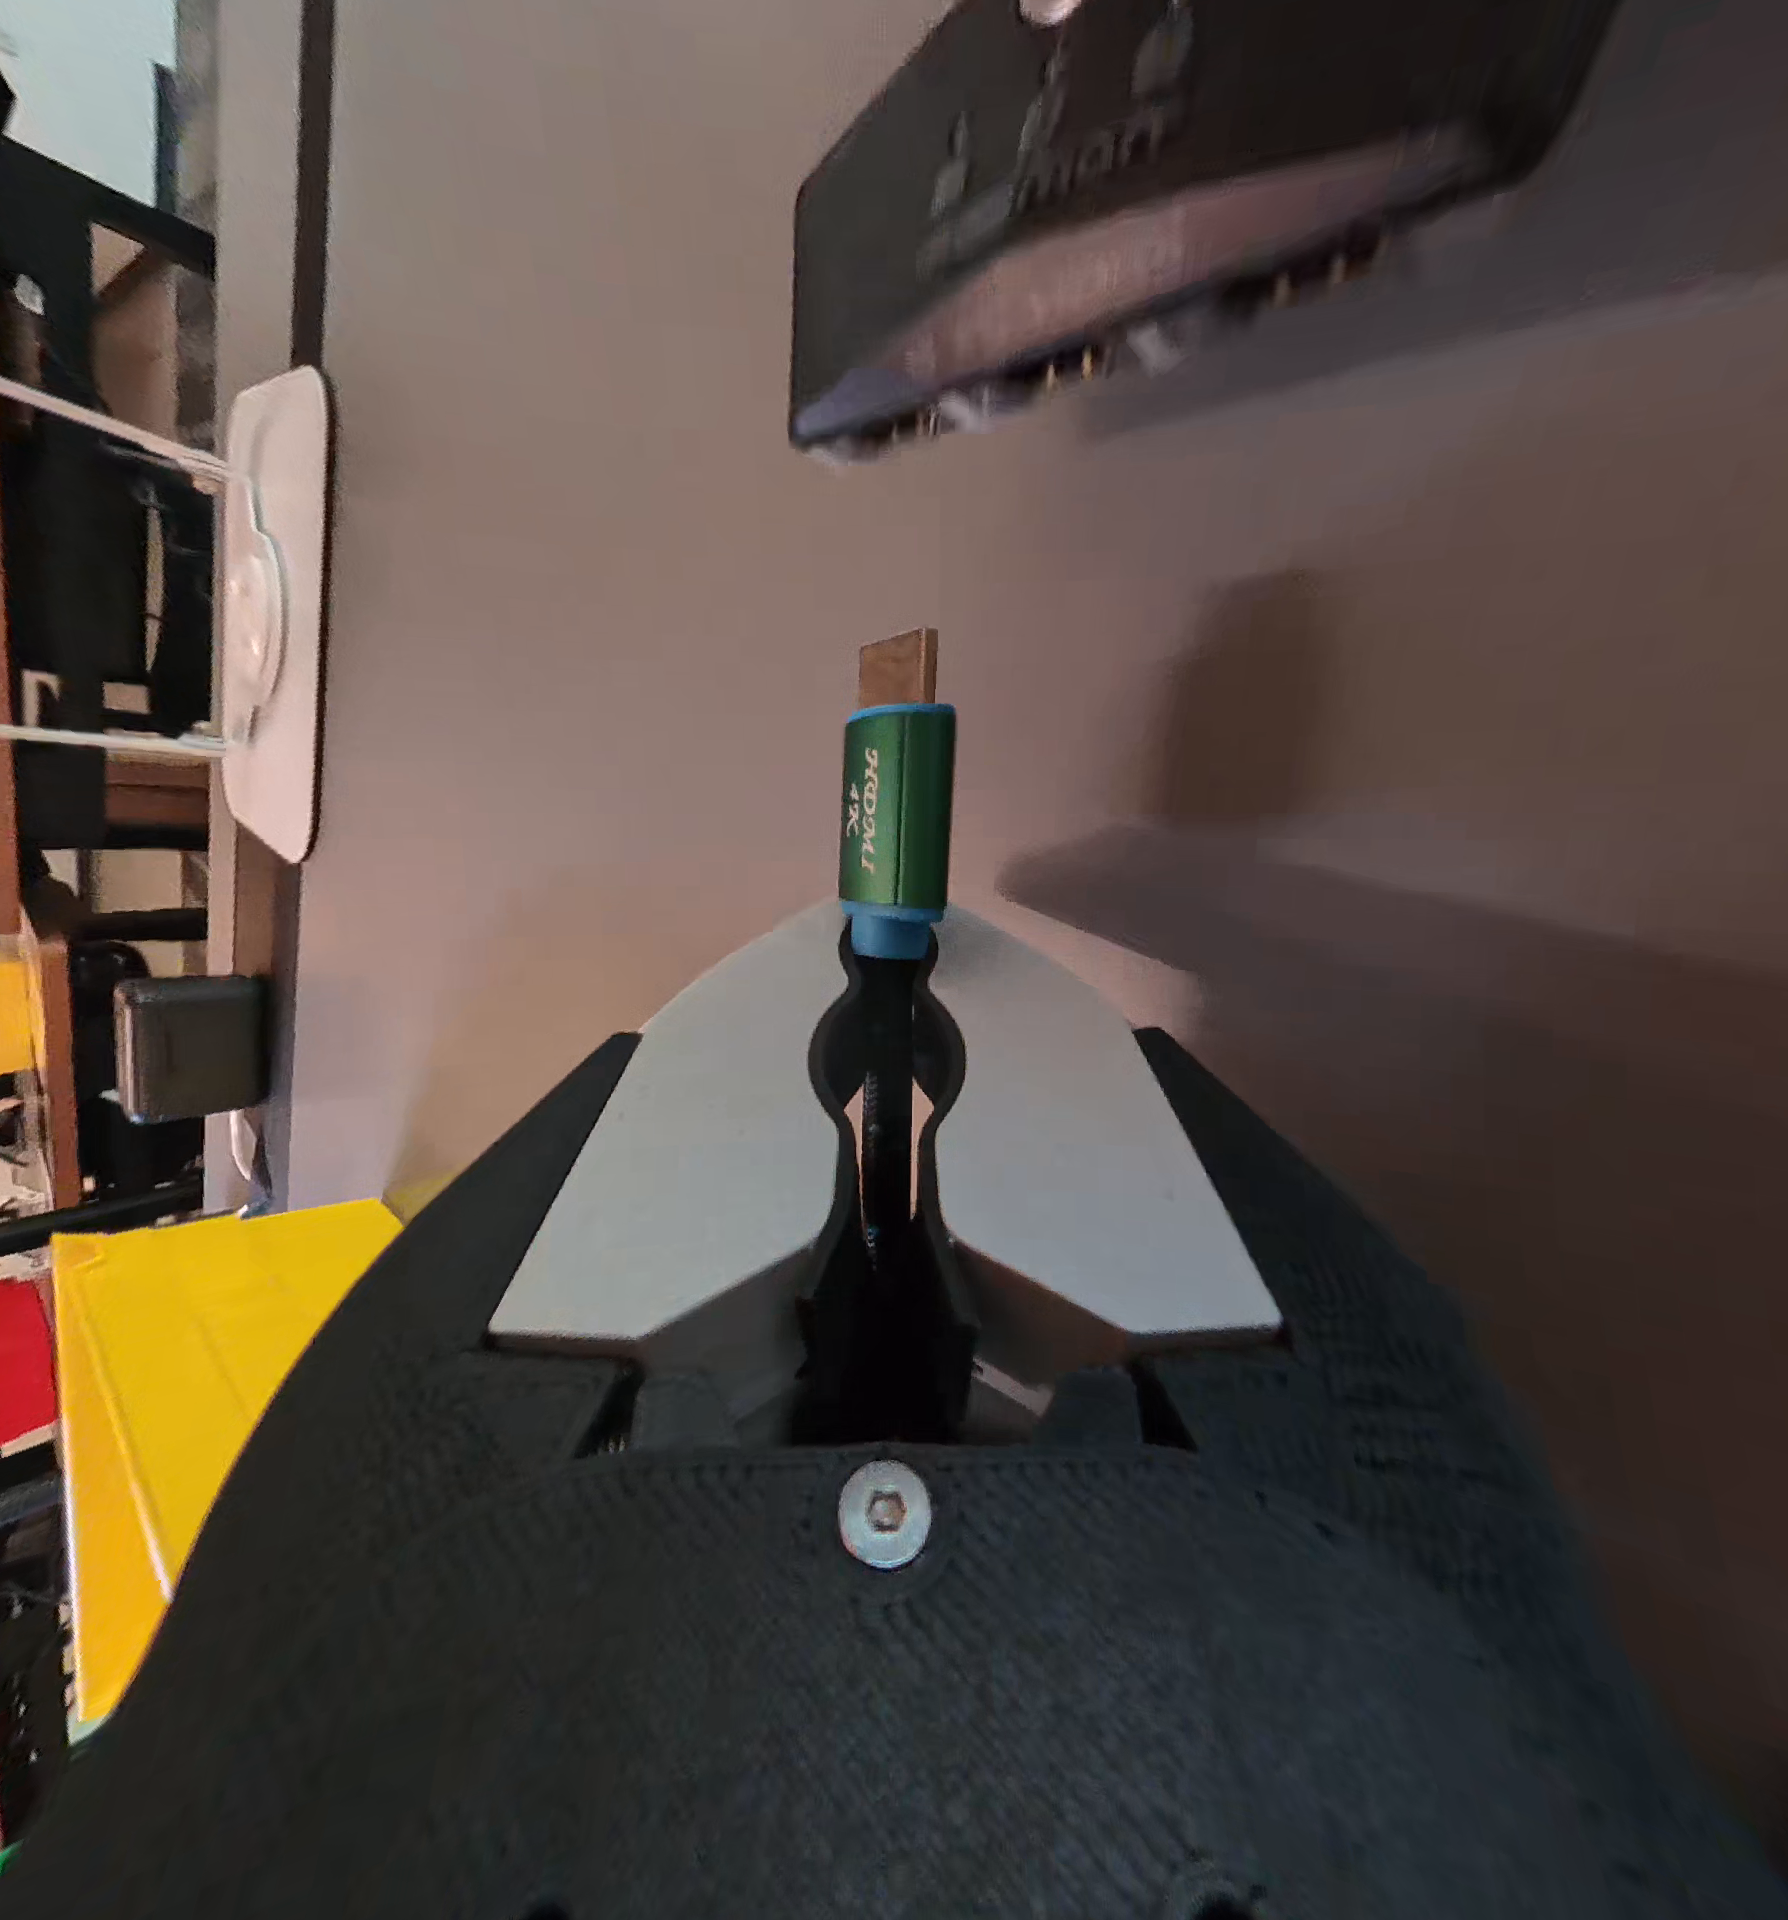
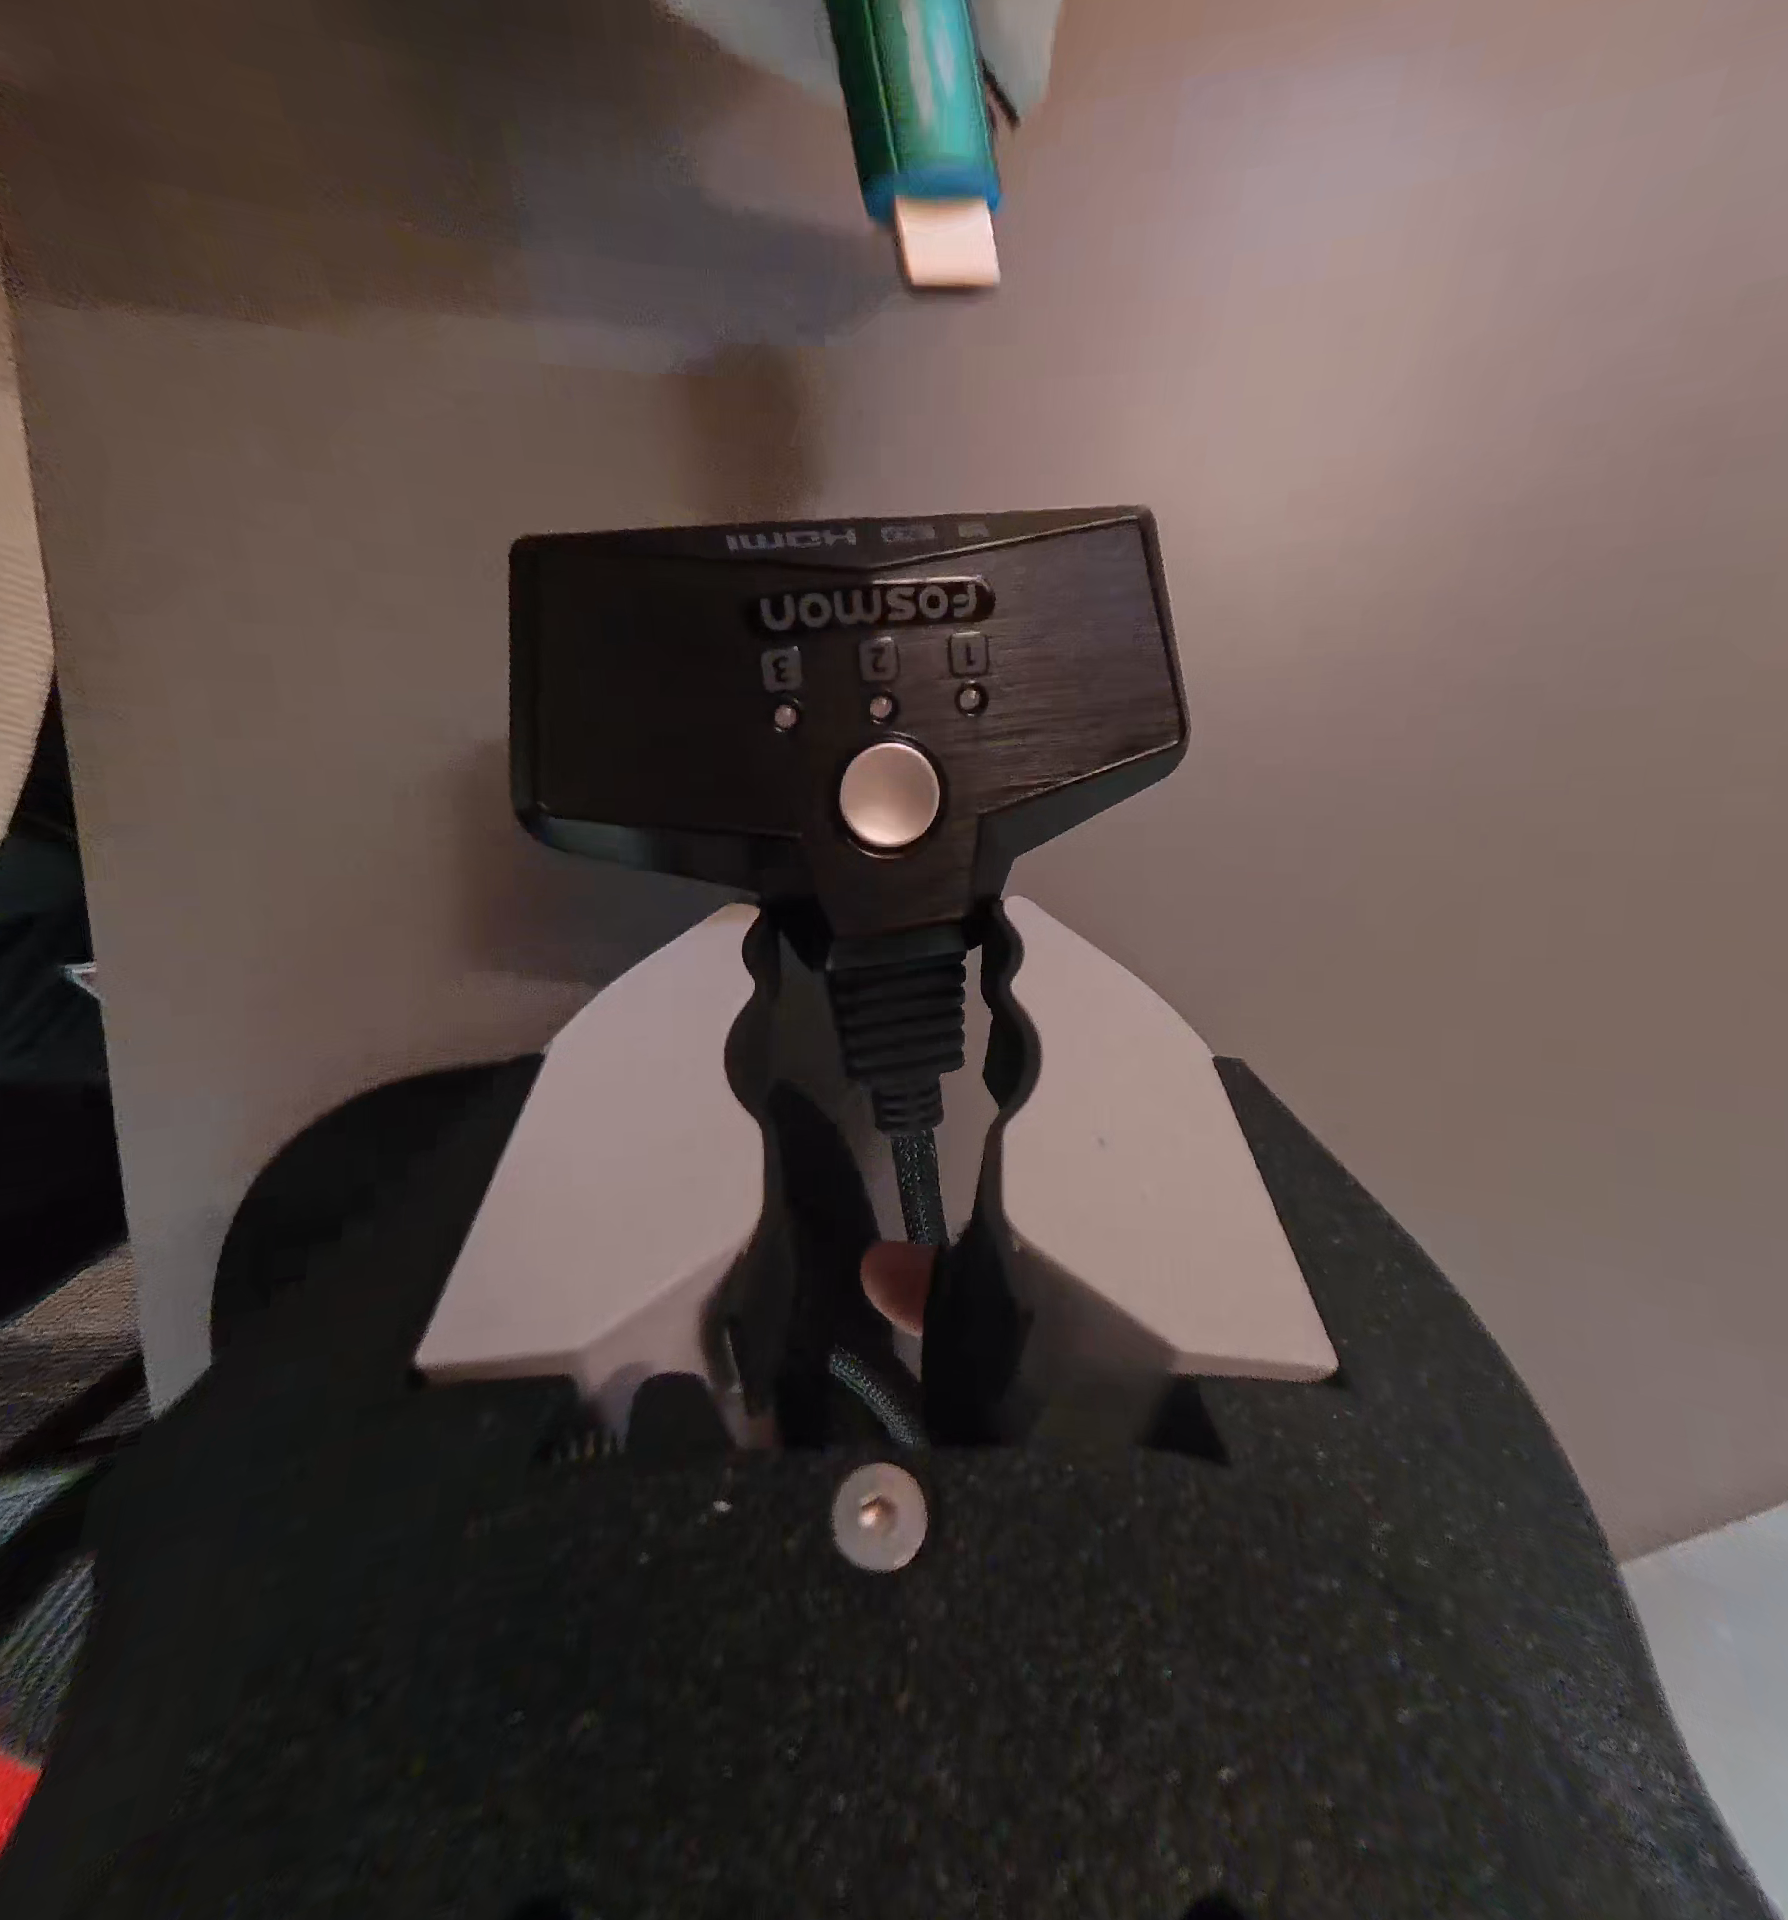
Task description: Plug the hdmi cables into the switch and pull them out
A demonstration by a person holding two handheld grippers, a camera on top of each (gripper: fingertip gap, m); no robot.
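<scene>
Beyond switch (image 2: 848, 686) port edge, clear of it: HDMI plug (image 1: 895, 805), axis aimed at ports. L tongs (image 1: 892, 935) clenched on plug cable; R tongs (image 2: 885, 925) clenched on switch neck.

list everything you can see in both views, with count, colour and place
hdmi plug: one, green shell with blue ends, metal tip bare, held in the left claw, apart from the switch
switch: one, black, round silver button, held by its cable end in the right claw
switch cable: one, dark braided, runs back between the right claw's fingers
table: one, grey-brown, behind both
white pad: one, at the table edge
yellow bin: one, beyond the table edge
left claw: one, white fingers, black body, shut on the plug's cable
right claw: one, same colours, shut on the switch
</scene>
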